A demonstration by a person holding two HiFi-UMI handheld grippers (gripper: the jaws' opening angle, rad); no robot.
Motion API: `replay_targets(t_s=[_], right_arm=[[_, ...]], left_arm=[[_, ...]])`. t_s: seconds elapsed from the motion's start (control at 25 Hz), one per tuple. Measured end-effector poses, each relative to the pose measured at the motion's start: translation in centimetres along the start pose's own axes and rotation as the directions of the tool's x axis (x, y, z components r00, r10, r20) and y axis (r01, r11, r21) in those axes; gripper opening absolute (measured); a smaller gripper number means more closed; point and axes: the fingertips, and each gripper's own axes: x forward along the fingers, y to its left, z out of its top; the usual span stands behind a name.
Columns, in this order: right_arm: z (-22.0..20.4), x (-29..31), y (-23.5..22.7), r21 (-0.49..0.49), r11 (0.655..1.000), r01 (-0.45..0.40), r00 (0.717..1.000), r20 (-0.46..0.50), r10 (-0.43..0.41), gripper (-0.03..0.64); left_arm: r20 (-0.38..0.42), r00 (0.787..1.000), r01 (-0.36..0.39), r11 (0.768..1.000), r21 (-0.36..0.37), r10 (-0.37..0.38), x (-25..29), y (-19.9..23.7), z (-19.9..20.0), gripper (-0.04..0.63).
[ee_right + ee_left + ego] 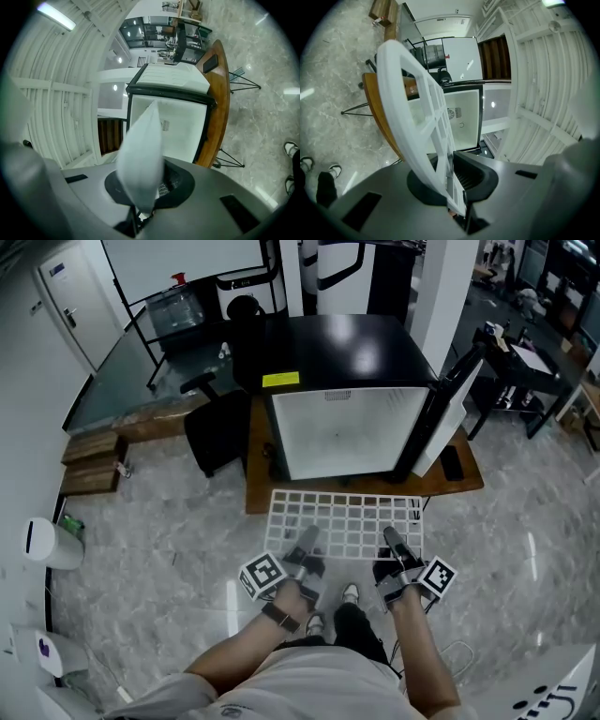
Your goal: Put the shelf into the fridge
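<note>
You're facing the fridge [347, 432].
Left claw [305, 547] and right claw [393, 543] are gripping the shelf [344, 519] edge; tilting risks jamming.

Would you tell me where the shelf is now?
Head view, centre: the shelf, just before the open fridge, held by the left gripper and right gripper.
</note>
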Motion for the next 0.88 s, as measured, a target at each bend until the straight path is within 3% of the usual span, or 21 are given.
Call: replay_targets(t_s=[0.2, 0.56, 0.88], right_arm=[[3.9, 2.4, -1.6, 0.009, 1.000, 0.022, 0.999, -0.028, -0.022, 0.048], [10.1, 13.4, -5.8, 0.025, 0.999, 0.027, 0.991, -0.135, -0.024, 0.048], [11.5, 16.8, -7.2, 0.046, 0.998, 0.041, 0.982, -0.188, -0.031, 0.048]], left_arm=[[0.022, 1.000, -0.008, 1.000, -0.009, 0.008, 4.5, 0.6, 0.0, 0.031], [0.092, 0.995, -0.035, 0.999, -0.041, 0.038, 14.5, 3.9, 5.1, 0.031], [0.119, 0.991, -0.047, 0.997, -0.060, 0.054, 17.1, 5.1, 6.5, 0.031]])
